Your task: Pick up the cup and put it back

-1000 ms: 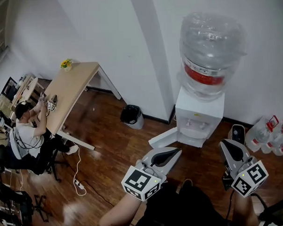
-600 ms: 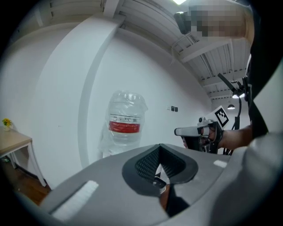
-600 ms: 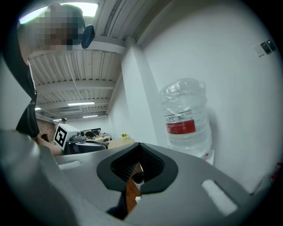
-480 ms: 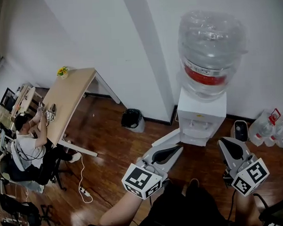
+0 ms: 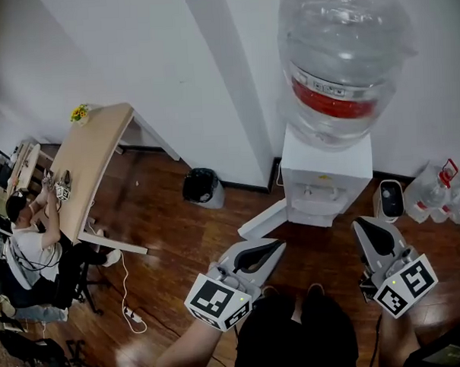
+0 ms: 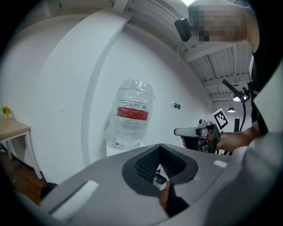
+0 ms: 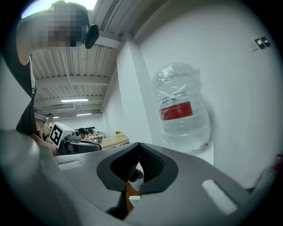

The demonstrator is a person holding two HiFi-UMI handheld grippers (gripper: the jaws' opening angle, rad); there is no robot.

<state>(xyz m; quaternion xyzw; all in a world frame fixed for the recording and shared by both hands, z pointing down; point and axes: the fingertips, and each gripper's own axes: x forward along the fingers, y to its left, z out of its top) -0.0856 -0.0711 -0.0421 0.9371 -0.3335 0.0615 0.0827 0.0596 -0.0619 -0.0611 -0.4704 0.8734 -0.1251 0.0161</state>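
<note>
Left gripper [image 5: 263, 252] and right gripper [image 5: 367, 237] are held low, near the person's body. Both are aimed at the far water dispenser [image 5: 325, 178] w/ its big bottle [image 5: 339, 60], prob. an approach, since a cup may stand there. Both jaws are pressed together, nothing between. The cup shows in no view; the dispenser front is too small to read.
</note>
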